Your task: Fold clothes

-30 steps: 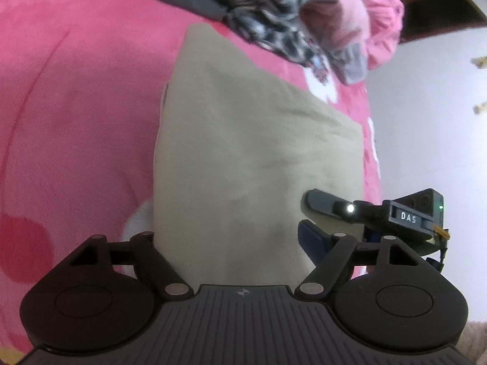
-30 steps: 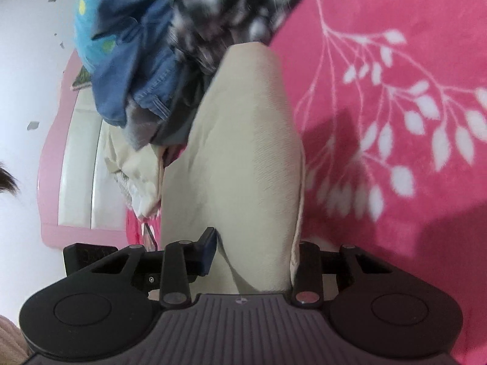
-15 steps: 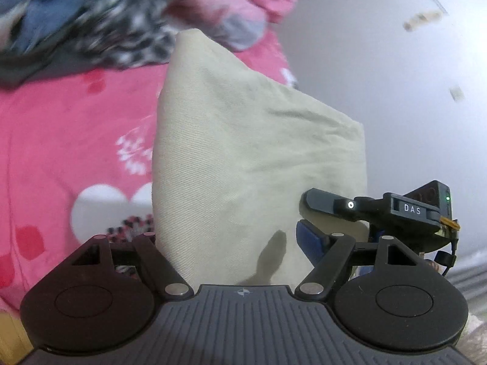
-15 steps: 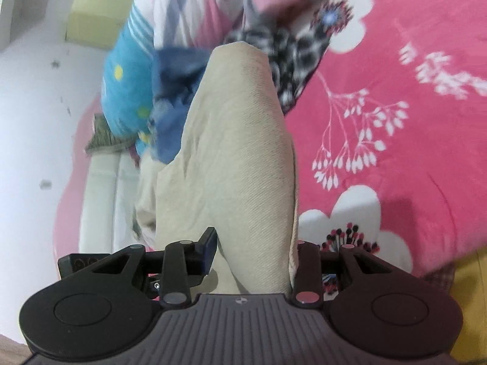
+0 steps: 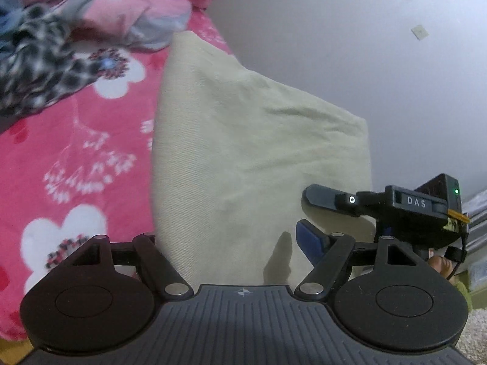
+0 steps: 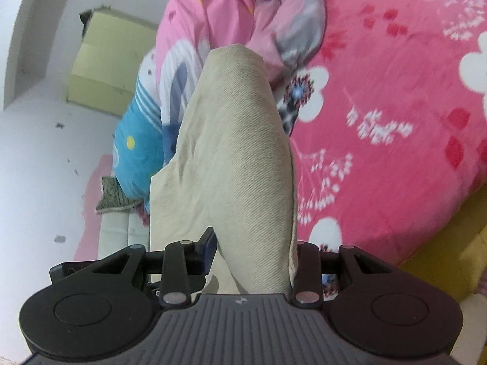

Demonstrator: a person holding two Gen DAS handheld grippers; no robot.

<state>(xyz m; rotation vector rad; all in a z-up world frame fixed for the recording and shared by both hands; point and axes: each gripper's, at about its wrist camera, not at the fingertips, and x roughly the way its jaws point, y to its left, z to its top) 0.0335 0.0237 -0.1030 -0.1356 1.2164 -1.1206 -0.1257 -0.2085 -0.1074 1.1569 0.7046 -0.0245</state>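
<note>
A folded beige garment hangs in the air, held on two sides. My left gripper is shut on its near edge, the cloth filling the gap between the fingers. In the left wrist view my right gripper grips the garment's right edge, its blue pad pressed to the cloth. The right wrist view shows the same beige garment rising as a thick fold from my right gripper, which is shut on it. The garment's lower part is hidden behind both gripper bodies.
A pink flowered blanket covers the bed below. A pile of loose clothes, checked, pink and blue, lies at the bed's far end. A white wall and a yellow-green cabinet stand beyond.
Both grippers have swung together with the beige garment still held. The view has turned from the bed's middle toward its edge and the wall. The grip looks unchanged.
</note>
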